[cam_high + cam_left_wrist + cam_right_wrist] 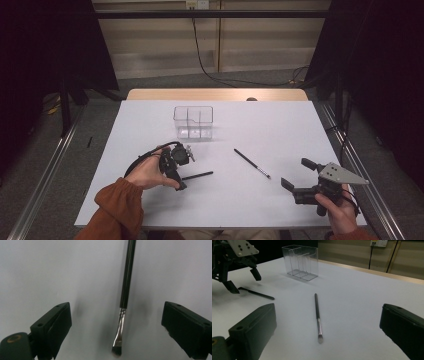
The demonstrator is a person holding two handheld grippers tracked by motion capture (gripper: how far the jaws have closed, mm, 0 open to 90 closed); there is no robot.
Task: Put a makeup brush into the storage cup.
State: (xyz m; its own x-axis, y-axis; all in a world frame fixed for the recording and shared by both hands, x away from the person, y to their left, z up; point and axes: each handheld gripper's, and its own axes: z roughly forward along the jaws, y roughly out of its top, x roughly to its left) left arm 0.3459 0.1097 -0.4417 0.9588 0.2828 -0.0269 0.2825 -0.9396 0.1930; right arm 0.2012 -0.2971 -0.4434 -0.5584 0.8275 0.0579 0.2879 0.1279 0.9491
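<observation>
Nothing stored yet: clear organizer (pixel 193 122) empty, both makeup brushes flat on table (pixel 280 125). Left tongs (pixel 116 322) spread around angled brush (pixel 126 290); right tongs (pixel 325 325) spread before second brush (pixel 317 315).

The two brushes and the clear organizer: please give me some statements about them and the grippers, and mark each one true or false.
1. Both brushes lie flat on the white table. True.
2. The left gripper is open, its jaws on either side of a brush. True.
3. The right gripper is shut on a brush. False: it is open and holds nothing; the second brush lies apart from it.
4. The clear organizer already holds one brush. False: its compartments look empty.
5. The organizer stands upright, farther from the person than both brushes. True.
</observation>
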